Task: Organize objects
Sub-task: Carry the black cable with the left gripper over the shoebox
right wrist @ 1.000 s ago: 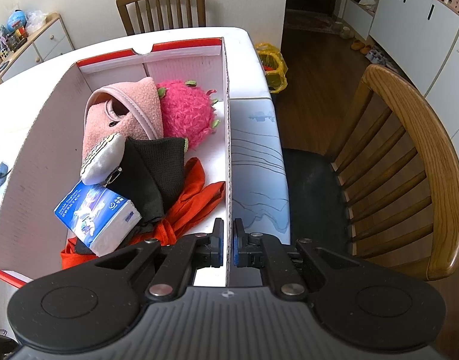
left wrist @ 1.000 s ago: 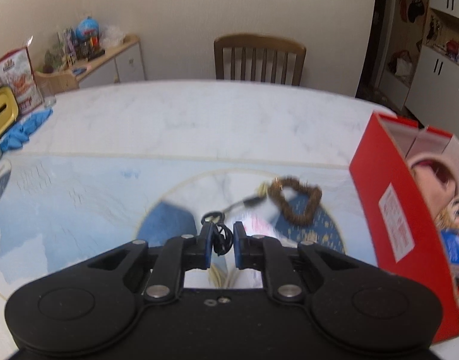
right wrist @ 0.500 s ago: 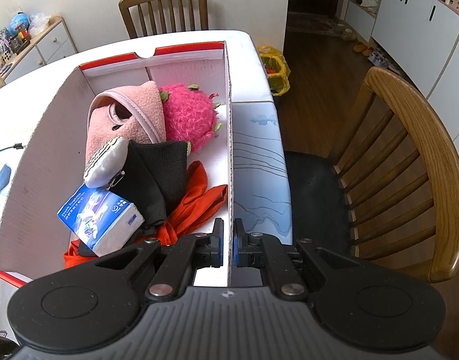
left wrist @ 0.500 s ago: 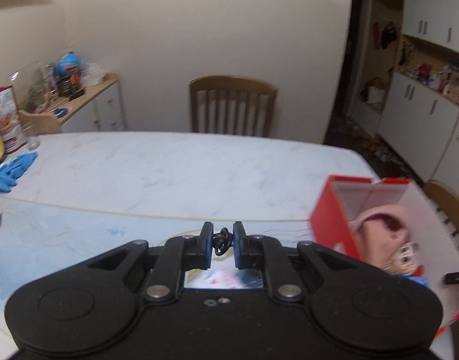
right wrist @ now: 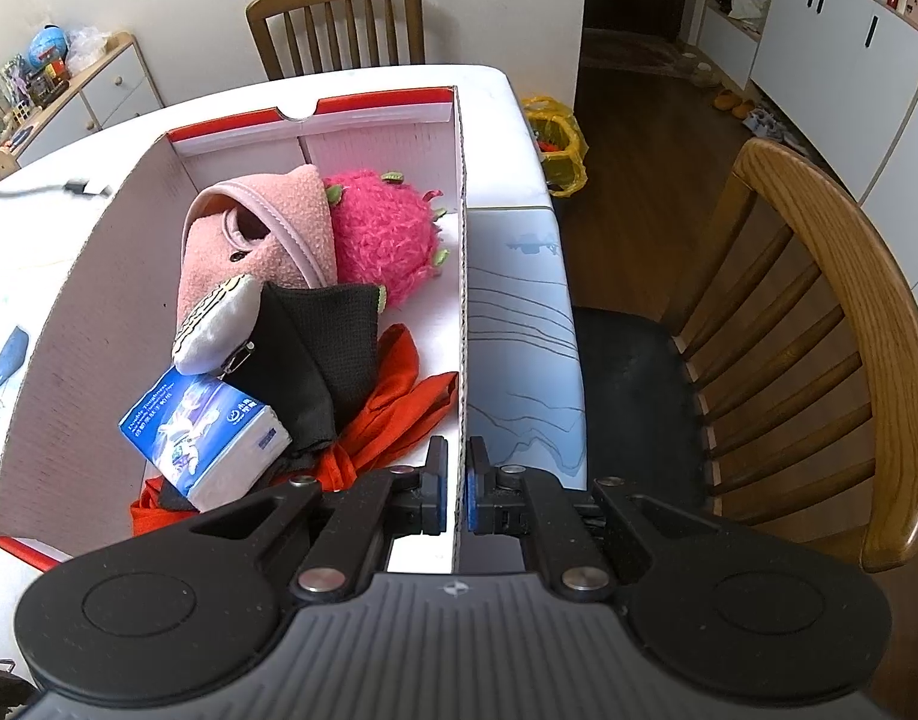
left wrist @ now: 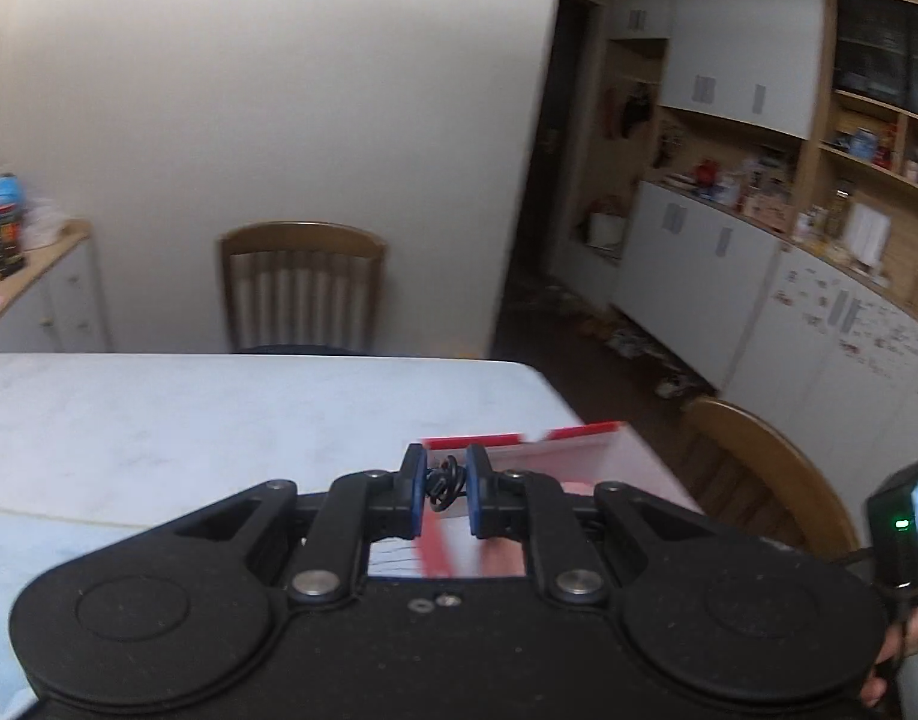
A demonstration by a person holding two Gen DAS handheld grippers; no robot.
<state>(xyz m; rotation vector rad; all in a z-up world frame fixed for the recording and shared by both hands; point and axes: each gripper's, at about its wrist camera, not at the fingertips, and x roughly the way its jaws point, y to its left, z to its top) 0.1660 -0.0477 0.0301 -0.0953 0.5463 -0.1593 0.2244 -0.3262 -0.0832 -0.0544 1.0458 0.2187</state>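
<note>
Black coiled cable is pinched between the 2 blue pads of the left tongs, held up in the air above the near end of the red-and-white cardboard box; this view is blurred with motion. From the right wrist view, the right tongs are clenched on the box's right wall, 1 pad inside and 1 outside.

Inside the box, nearest the tongs, lies an orange cloth, with a blue-and-white tissue pack to its left. A black fabric piece overlaps the cloth, and a small grey-white pouch rests against it. Behind these sit a pink fleece item and a pink fuzzy plush, touching each other near the box's far end.

The box stands on the white marble surface, close to its right edge. A wooden chair is just beside that edge, and a 2nd chair stands at the far side.
</note>
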